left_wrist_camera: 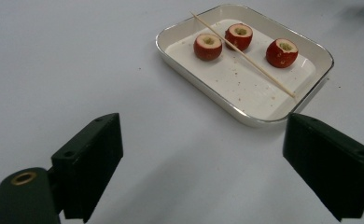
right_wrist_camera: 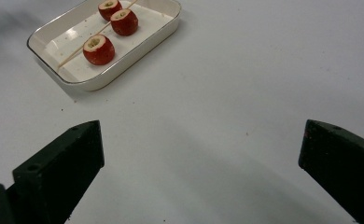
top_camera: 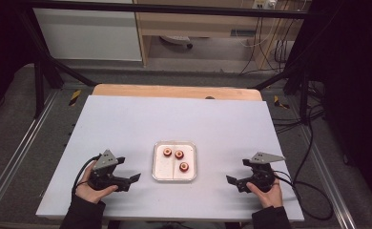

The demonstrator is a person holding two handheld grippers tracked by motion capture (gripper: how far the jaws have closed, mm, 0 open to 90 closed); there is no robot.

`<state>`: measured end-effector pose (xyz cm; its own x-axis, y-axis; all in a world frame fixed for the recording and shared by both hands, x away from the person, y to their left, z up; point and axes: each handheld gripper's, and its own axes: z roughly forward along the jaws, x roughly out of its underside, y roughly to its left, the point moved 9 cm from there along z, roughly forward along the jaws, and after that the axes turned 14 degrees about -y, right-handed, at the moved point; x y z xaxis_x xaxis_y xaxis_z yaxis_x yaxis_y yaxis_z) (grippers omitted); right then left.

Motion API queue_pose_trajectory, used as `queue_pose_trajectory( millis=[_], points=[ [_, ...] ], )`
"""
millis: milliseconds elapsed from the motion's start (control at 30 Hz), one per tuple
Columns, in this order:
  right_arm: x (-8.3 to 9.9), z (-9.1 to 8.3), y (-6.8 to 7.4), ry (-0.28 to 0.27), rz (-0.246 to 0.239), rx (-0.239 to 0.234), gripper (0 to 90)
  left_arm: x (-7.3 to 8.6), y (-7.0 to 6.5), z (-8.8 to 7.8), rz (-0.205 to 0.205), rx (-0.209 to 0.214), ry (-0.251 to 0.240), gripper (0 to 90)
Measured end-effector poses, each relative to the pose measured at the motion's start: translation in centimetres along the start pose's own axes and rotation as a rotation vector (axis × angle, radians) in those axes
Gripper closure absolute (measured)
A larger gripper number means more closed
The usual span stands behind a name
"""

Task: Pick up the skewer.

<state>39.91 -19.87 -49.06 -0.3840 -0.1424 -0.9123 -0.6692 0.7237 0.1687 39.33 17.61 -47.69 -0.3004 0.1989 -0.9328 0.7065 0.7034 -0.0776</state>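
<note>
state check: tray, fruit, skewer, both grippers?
Shallow white rectangular tray: flat on the white table, upright, crumbs inside.
Three red cored fruits: loose in the tray, cored ends up, none skewered.
Thin wooden skewer: bare, lying lengthwise in the tray, between the fruits.
Left gripper: open, empty, beside the tray.
Right gripper: open, empty, on the tray's other side.

The broad white tabletop [top_camera: 127, 124] lies bare on every side of the shallow white metal-rimmed tray [top_camera: 174, 177], so either gripper can slide in toward it unhindered. The left black two-jaw gripper [top_camera: 132, 177] and the right black two-jaw gripper [top_camera: 230, 180] flank the tray, well apart from it. Inside the tray, three cored red fruits [left_wrist_camera: 207, 46] crowd the far half, and a thin wooden skewer [left_wrist_camera: 243, 54] runs lengthwise between them.
</note>
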Motion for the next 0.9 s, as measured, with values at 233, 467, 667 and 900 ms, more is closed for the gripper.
queue_pose_trajectory(
  millis=[233,467,667,900],
  points=[
    [0.0,0.0,0.0,0.001,-0.001,-0.002,0.8,-0.8,-1.7,0.7,-0.003,0.009,-0.034,24.4],
    [0.2,0.2,0.0,0.013,0.0,0.001,0.8,-2.0,-3.5,1.8,-0.007,-0.014,-0.045,43.8],
    [0.1,0.1,0.0,0.007,-0.001,0.0,0.9,-2.4,-4.5,3.4,-0.05,-0.025,-0.028,63.9],
    [0.1,0.1,0.0,0.007,0.002,0.0,0.9,-2.5,-6.3,5.6,-0.069,-0.001,-0.004,79.6]
  ],
)
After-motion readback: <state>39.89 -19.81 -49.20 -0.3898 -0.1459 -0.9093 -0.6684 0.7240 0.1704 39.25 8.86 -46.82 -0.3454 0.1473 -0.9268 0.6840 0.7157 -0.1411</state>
